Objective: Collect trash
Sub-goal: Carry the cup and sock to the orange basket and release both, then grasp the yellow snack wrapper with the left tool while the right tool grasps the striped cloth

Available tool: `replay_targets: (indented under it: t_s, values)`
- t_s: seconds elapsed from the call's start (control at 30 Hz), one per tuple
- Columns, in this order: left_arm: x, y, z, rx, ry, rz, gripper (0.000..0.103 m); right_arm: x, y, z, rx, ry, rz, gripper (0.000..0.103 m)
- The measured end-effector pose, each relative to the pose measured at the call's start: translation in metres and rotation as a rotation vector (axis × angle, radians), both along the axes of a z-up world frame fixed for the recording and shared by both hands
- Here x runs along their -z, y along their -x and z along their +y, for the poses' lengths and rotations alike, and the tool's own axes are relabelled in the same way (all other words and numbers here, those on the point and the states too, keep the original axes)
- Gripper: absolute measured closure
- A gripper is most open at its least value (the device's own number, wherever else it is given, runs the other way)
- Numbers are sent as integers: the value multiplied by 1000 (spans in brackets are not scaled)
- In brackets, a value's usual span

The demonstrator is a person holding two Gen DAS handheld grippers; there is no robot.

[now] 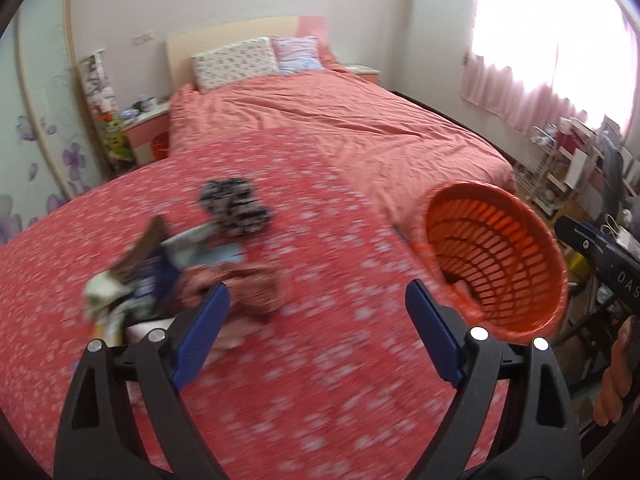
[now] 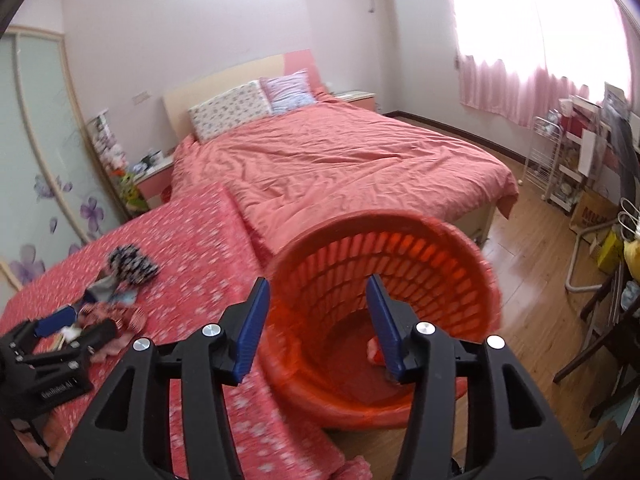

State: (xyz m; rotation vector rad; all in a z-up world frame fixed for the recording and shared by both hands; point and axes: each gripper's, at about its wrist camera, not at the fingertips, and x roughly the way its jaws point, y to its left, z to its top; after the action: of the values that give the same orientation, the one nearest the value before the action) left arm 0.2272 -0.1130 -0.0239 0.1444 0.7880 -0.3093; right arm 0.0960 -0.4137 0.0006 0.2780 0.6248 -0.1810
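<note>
Trash (image 1: 160, 276) lies in 1 loose pile on the red flower-print cover (image 1: 304, 344), toward its left side: wrappers, paper scraps and a dark blue packet, blurred in the left wrist view. A black-and-white patterned piece (image 1: 236, 208) sits just beyond the pile, farther from the camera.

The orange slatted basket (image 2: 400, 288) stands at the right edge of the flower-print cover, tilted so its mouth faces the cameras. 1 small red-and-white item (image 2: 374, 350) rests on its floor. The basket rim is near the cover edge; whether they touch cannot be told.

Left gripper (image 1: 316, 320): jaws spread wide, nothing between the blue pads. Its left pad is near the right edge of the pile; contact cannot be confirmed.

Right gripper (image 2: 318, 320): jaws about half apart, nothing gripped. Its left pad lines up with the basket's left rim and its right pad shows against the basket interior.

Open room: the middle of the flower-print cover, between pile and basket, is bare. The far bed (image 2: 340, 160) with plain coral bedding adjoins the cover's far edge. Right of the basket, wooden floor (image 2: 520, 256) runs to a wire rack (image 2: 560, 168) and cluttered furniture along the right wall.
</note>
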Motion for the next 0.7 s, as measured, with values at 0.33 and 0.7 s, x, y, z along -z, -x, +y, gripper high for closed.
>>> replay_targets:
  t_s: [0.33, 0.7]
  values:
    - [-2, 8, 137, -230, 32, 4, 23, 12, -2, 79, -139, 23, 33, 52]
    - [47, -5, 176, -263, 116, 156, 50, 28, -11, 141, -246, 68, 76, 52]
